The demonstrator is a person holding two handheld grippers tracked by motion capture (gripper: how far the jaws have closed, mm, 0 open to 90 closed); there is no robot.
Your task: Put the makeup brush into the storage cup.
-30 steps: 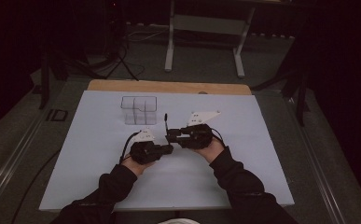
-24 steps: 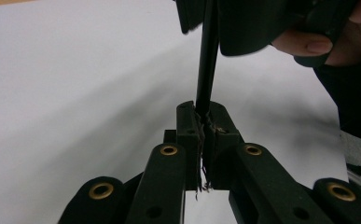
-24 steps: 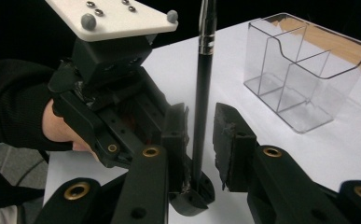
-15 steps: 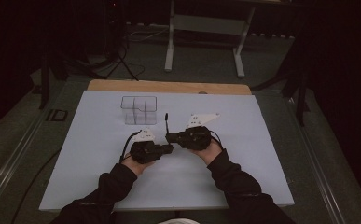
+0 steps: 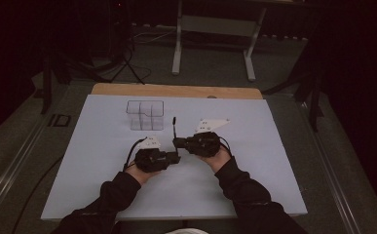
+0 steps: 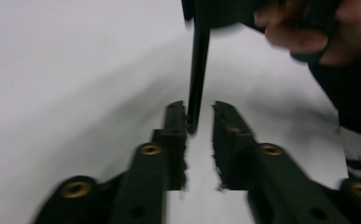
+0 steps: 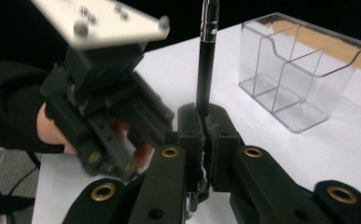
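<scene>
A white table carries everything here, and the clear organizer near its far edge serves as the landmark — a transparent box split into compartments, standing upright and holding nothing that can be made out.

On the near side of the organizer, toward the person, both hands meet close together. The right gripper lies nearer and to the right of the organizer, with its grey three-cornered plate on top; its jaws are pressed onto a black pen, pinching it low on the barrel so the pen stands upright, its upper end rising in front of the organizer's near right corner. The organizer and pen are apart, not touching.

The left gripper sits nearer still, just left of the right one. Its jaws are spread a little, and the pen's lower tip hangs down into the gap between them — close against one jaw, clear of the other, not clamped.
</scene>
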